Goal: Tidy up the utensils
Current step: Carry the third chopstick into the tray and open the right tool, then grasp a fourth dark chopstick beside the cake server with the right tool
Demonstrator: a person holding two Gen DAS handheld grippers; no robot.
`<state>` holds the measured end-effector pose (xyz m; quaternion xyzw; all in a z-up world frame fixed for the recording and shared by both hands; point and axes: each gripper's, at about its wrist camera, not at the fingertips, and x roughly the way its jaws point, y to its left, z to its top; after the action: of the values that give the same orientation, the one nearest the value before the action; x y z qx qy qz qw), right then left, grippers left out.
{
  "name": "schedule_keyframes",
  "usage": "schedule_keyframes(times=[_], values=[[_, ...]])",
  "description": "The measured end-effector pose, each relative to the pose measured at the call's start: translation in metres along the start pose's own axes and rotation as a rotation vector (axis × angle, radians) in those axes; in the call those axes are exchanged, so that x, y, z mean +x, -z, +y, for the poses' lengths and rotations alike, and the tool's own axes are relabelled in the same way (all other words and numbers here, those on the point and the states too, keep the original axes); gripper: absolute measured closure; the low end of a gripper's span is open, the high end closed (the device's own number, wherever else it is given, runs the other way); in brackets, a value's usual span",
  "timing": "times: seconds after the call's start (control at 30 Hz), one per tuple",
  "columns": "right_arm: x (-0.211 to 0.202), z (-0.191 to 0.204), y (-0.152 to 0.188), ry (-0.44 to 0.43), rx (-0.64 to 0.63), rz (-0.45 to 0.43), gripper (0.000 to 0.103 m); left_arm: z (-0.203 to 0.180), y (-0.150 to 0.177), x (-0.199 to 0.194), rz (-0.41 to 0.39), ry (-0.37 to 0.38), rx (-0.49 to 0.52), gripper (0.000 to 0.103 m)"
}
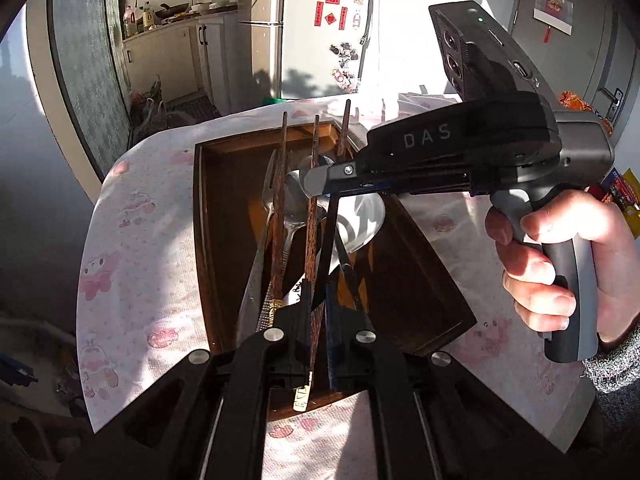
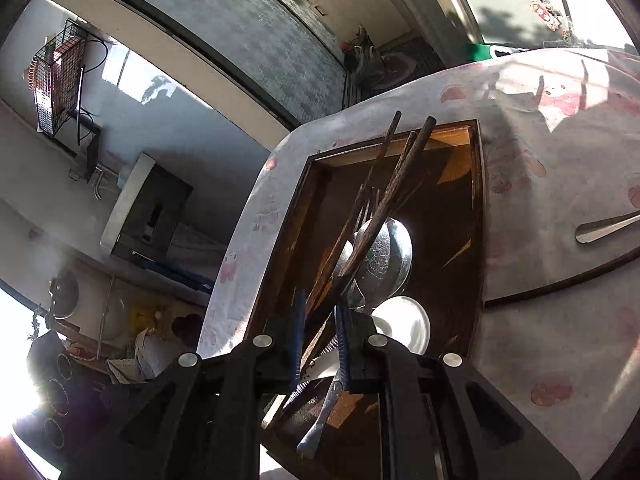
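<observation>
Most of the cutlery sits bundled over the dark brown wooden tray (image 1: 212, 216) on the worktop with its white, pink-patterned cloth (image 1: 132, 240): dark reddish wooden chopsticks (image 1: 280, 200), a silver metal fork (image 1: 269, 196) and shiny steel spoons (image 2: 384, 256). One silver utensil handle (image 2: 608, 228) lies on the cloth, well apart from the tray, to its right in the right wrist view. My judgement: gathering is largely done; that stray piece is left, and the bundle is not yet laid flat or sorted.

Left tool (image 1: 318, 316): fingers drawn close together around one chopstick's (image 1: 310, 248) lower shaft, pointing forward along the tray. The fork and other handles lie just beside the fingers; I cannot tell whether they are pinched too.

Right tool (image 2: 320, 328): narrow gap between its blue-edged fingers (image 2: 298, 332), with utensil handles running through it. Whether they are truly clamped I cannot tell. In the left wrist view it comes in from the right, crosswise above the bundle, my right hand (image 1: 560, 256) wrapped round the grey grip.
</observation>
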<state>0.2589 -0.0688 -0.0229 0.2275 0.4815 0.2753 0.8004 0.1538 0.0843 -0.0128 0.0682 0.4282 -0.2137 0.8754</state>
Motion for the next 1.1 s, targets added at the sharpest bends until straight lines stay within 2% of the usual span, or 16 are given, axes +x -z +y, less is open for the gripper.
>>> schedule_keyframes(times=[0.1,0.17,0.23,0.33,0.37,0.43,0.47,0.5,0.6,0.67,0.8,0.9,1.0,1.1], values=[[0.001,0.001,0.004,-0.005,-0.009,0.019,0.086,0.009,0.003,0.008,0.006,-0.027,-0.005,0.096],[-0.01,0.003,0.01,0.004,-0.037,0.006,0.079,0.013,0.004,0.009,0.007,-0.017,-0.01,0.096],[-0.029,0.0,0.014,0.013,-0.061,-0.029,0.064,0.014,0.003,0.012,0.009,-0.02,-0.015,0.096],[-0.062,-0.013,0.016,0.03,-0.071,-0.083,0.058,0.012,0.001,0.017,0.018,-0.049,-0.001,0.096],[-0.074,-0.019,0.016,0.034,-0.067,-0.1,0.056,0.009,0.001,0.016,0.014,-0.081,0.023,0.092],[-0.097,-0.032,0.016,0.052,-0.062,-0.134,0.054,0.004,-0.001,0.012,-0.015,-0.118,0.057,0.073],[-0.11,-0.041,0.017,0.065,-0.058,-0.152,0.053,0.0,-0.003,0.008,-0.025,-0.102,0.067,0.056],[-0.121,-0.05,0.017,0.074,-0.049,-0.169,0.052,-0.005,-0.006,0.004,-0.033,-0.082,0.076,0.046],[-0.148,-0.077,0.021,0.077,-0.005,-0.206,0.052,-0.027,-0.017,-0.002,-0.055,-0.09,0.119,0.038],[-0.162,-0.095,0.024,0.071,0.025,-0.226,0.052,-0.049,-0.026,0.002,-0.057,-0.047,0.163,0.033],[-0.181,-0.124,0.028,0.06,0.066,-0.251,0.052,-0.105,-0.043,0.029,-0.026,0.028,0.268,0.033],[-0.19,-0.142,0.029,0.046,0.09,-0.264,0.052,-0.137,-0.059,0.059,0.013,0.088,0.296,0.033],[-0.196,-0.16,0.03,0.039,0.106,-0.269,0.052,-0.158,-0.074,0.09,0.051,0.072,0.337,0.033],[-0.198,-0.175,0.029,0.035,0.119,-0.267,0.052,-0.159,-0.09,0.119,0.092,0.043,0.333,0.033]])
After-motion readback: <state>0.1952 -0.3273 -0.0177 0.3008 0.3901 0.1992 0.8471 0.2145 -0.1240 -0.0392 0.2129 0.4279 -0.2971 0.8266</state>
